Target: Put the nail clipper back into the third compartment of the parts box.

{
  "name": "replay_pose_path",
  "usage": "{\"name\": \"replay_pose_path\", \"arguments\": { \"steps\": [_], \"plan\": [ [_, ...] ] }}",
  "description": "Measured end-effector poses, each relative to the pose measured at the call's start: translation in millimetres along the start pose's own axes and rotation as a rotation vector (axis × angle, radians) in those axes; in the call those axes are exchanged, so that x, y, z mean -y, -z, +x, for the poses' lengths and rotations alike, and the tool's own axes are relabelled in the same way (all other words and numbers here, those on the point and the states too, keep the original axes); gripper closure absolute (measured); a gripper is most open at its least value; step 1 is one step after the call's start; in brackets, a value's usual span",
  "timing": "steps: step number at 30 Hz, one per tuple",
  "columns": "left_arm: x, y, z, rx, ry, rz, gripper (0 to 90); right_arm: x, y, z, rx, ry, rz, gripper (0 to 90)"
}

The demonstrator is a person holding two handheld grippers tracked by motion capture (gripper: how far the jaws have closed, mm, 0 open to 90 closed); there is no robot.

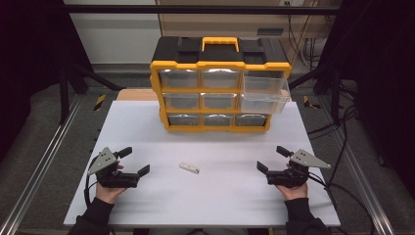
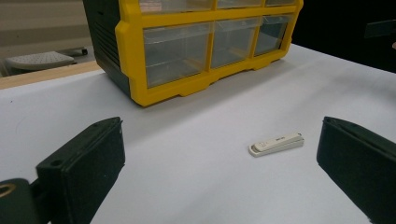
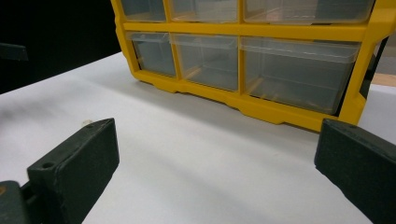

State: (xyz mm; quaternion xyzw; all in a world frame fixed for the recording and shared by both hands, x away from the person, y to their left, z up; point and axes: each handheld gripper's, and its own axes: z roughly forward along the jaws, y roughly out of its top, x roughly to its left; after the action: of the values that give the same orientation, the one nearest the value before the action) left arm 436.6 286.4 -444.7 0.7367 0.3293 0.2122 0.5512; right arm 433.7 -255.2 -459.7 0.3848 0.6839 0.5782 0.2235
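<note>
A yellow-and-black drawer cabinet (image 1: 220,85) stands upright at the far middle of the white table (image 1: 147,205). It has nine clear drawers in three rows. Its top right drawer (image 1: 264,90) is pulled out. Cables (image 1: 342,132) lie on the floor to the right.

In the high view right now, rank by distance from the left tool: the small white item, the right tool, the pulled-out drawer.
1. Small white item, just right of the left tool.
2. Right tool, across the table.
3. Pulled-out drawer, far right, top of the organizer.

Small dark print on the white stick (image 2: 276,143) is illegible.
</note>
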Motion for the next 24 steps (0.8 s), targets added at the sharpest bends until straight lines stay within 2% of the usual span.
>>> {"name": "replay_pose_path", "arguments": {
  "steps": [12,24],
  "plan": [
    [0.8,1.3,1.3,0.0,0.001,-0.003,1.0,-3.3,1.7,0.8,0.005,0.006,-0.001,0.6],
    [1.0,1.3,1.7,0.0,0.001,-0.004,1.0,-13.4,-7.7,15.1,-0.025,0.059,0.031,0.6]
  ]
}}
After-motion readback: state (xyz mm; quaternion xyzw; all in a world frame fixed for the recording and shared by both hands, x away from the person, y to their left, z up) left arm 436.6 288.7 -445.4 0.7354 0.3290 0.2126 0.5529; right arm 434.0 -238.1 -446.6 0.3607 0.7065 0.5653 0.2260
